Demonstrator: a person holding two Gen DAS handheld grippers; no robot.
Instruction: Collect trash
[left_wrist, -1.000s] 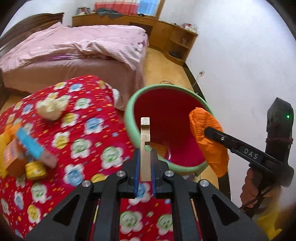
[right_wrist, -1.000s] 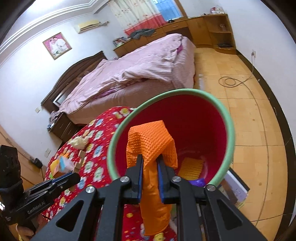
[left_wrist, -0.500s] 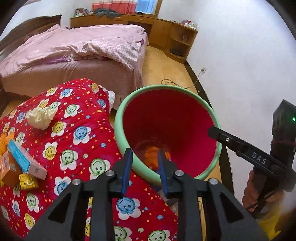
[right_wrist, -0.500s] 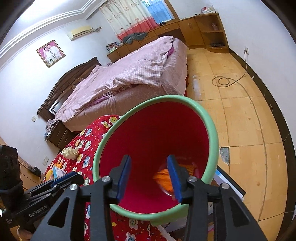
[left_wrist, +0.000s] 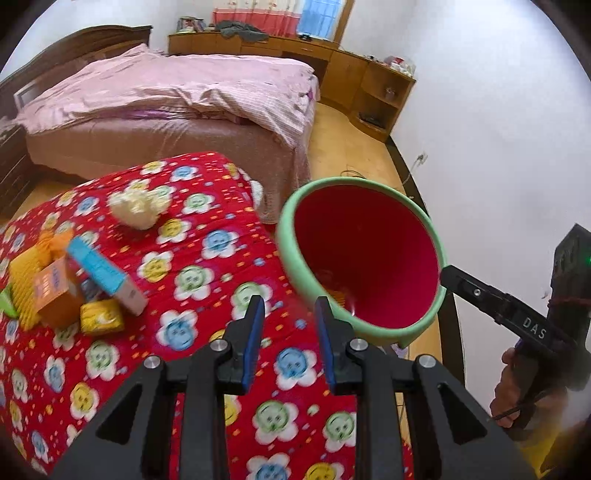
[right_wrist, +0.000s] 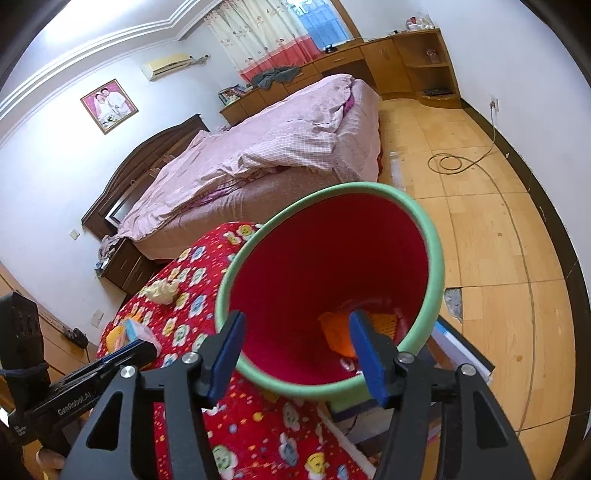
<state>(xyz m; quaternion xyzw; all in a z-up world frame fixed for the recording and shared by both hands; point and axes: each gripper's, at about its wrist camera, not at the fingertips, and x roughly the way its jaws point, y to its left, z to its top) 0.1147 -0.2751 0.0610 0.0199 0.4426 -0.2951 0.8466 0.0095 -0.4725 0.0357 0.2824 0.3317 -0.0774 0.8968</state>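
Several scraps (left_wrist: 88, 288) are waiting on the quilt (left_wrist: 207, 258); orange trash (right_wrist: 338, 332) is lying in the bin (right_wrist: 432, 236), both the left gripper (left_wrist: 288, 325) and right gripper (right_wrist: 295, 347) gaping empty.

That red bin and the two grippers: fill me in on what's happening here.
A person is clearing trash off a red flowered quilt into the red bin beside it. Both grippers are open and empty: the right gripper is over the bin's mouth, with orange cloth lying at the bottom; the left gripper is over the quilt. A crumpled tissue and small boxes are on the quilt.
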